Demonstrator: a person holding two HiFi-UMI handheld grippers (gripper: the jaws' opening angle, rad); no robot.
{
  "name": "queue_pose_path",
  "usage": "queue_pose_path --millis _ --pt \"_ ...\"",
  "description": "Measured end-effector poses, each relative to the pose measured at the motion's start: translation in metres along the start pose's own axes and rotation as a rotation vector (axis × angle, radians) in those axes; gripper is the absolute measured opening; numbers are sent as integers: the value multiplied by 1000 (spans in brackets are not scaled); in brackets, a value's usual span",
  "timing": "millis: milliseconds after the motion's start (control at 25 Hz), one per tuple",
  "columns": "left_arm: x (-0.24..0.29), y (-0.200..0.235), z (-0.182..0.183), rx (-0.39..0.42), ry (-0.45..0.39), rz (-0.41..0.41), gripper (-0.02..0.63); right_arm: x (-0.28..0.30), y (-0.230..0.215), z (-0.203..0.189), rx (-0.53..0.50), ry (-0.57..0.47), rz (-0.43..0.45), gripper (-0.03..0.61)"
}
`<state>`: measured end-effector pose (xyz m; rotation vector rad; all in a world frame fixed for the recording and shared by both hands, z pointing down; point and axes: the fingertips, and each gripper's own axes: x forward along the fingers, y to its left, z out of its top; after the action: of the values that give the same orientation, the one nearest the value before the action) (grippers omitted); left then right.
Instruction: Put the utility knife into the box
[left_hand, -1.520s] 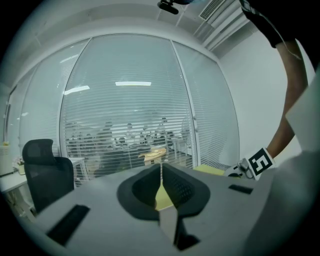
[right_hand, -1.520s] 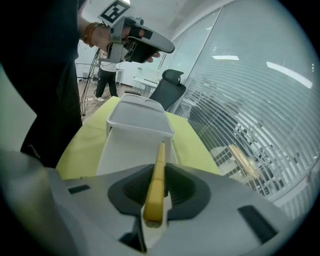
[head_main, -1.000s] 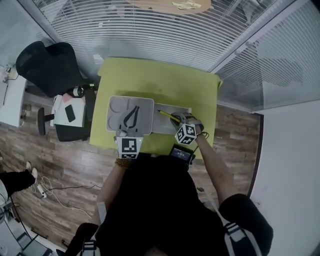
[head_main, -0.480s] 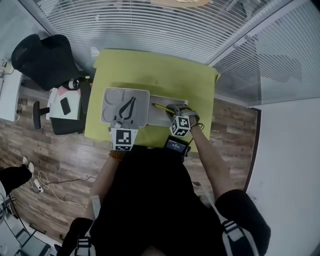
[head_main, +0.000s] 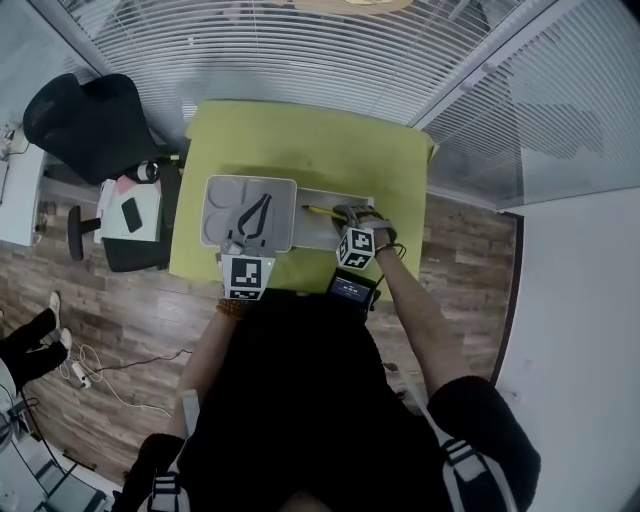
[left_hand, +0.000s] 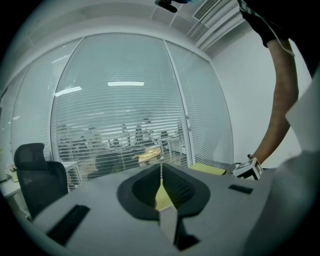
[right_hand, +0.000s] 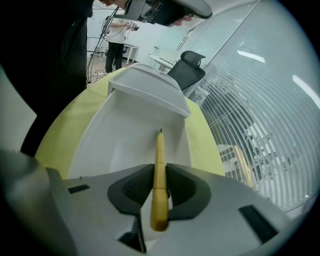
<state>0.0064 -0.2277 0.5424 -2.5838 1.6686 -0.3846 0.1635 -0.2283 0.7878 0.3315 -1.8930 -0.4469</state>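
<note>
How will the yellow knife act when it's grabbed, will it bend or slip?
Probably stiff: the utility knife sticks straight out of the right gripper without drooping. Likely light, since a pinch near one end holds it up. Its smooth, slim body might slide across the white box floor.

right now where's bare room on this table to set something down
The table's far half, beyond the tray and box up to the window-side edge, is bare. The near half is crowded: tray, box, knife over the box.
</note>
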Motion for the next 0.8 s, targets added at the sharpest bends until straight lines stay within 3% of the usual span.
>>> queue_pose_path --millis 560,800 --pt "-4 3 1 2 0 3 20 5 6 -11 221 69 117 80" --pt "-5 4 1 1 -4 12 20 2 0 -16 279 60 109 67"
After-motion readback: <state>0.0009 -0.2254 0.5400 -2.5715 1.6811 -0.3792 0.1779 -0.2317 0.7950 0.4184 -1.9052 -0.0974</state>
